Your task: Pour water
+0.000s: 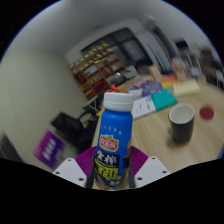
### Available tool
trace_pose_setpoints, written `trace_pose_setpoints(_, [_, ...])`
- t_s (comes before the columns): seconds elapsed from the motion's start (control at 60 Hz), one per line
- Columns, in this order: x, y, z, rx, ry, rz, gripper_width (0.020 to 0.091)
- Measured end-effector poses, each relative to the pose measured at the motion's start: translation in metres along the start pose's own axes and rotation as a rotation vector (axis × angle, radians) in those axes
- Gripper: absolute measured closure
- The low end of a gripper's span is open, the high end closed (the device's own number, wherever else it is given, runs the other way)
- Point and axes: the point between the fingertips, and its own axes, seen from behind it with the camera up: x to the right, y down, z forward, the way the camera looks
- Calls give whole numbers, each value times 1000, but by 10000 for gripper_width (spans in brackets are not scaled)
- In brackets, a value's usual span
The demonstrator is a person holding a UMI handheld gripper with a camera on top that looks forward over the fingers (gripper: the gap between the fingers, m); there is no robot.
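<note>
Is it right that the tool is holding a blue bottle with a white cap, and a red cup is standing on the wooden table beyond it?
Not quite. In the gripper view the cup on the wooden table is dark, near black, not red. The rest holds: the tool has both fingers closed on the blue bottle with a white cap.

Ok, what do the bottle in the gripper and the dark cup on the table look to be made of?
Blue bottle: seemingly plastic, with a glossy printed label and a smooth white screw cap; both gripper fingers press on it. Dark cup: opaque with a matte dark wall and a pale rim, possibly ceramic or plastic; the look leaves it open. Table: light wood-look top.
</note>
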Motion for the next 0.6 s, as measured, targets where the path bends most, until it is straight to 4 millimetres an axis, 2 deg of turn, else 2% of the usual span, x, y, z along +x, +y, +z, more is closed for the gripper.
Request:
trace_pose_setpoints(0.05, [4, -24, 0, -13, -50, 210, 626])
trace_pose_setpoints(0.067, [-5, -28, -2, -7, -56, 271, 626])
trace_pose_setpoints(0.083, [18, -38, 10, -10, -86, 319, 626])
trace_pose_setpoints(0.15, [23, -59, 3, -23, -143, 528, 626])
trace_pose_setpoints(0.167, [5, -63, -6, -30, -146, 595, 625])
trace_pose_setpoints(0.183, [10, -66, -9, -40, -167, 650, 626])
trace_pose_setpoints(0.2, [19, -65, -2, -42, -189, 704, 626])
trace_pose_setpoints(0.267, [24, -78, -2, -73, -277, 969, 628])
trace_pose_setpoints(0.3, [22, -86, -5, -87, -324, 1096, 628])
trace_pose_setpoints(0.317, [2, -93, -20, -95, -331, 1165, 626])
trace_pose_setpoints(0.333, [5, -95, -24, -99, -358, 1212, 627])
trace_pose_setpoints(0.35, [5, -98, -27, -100, -376, 1255, 628])
trace_pose_setpoints(0.367, [6, -102, -18, -97, -388, 1288, 627])
trace_pose_setpoints(0.467, [11, -108, -26, -87, -423, 1433, 627])
trace_pose_setpoints(0.483, [10, -111, -36, -88, -428, 1458, 627])
trace_pose_setpoints(0.5, [10, -111, -38, -87, -434, 1482, 625])
trace_pose_setpoints(0.517, [9, -117, -28, -88, -437, 1506, 624])
trace_pose_setpoints(0.533, [9, -118, -27, -87, -442, 1526, 624])
trace_pose_setpoints(0.583, [10, -119, -32, -91, -449, 1567, 625])
trace_pose_setpoints(0.6, [12, -115, -42, -92, -447, 1574, 625])
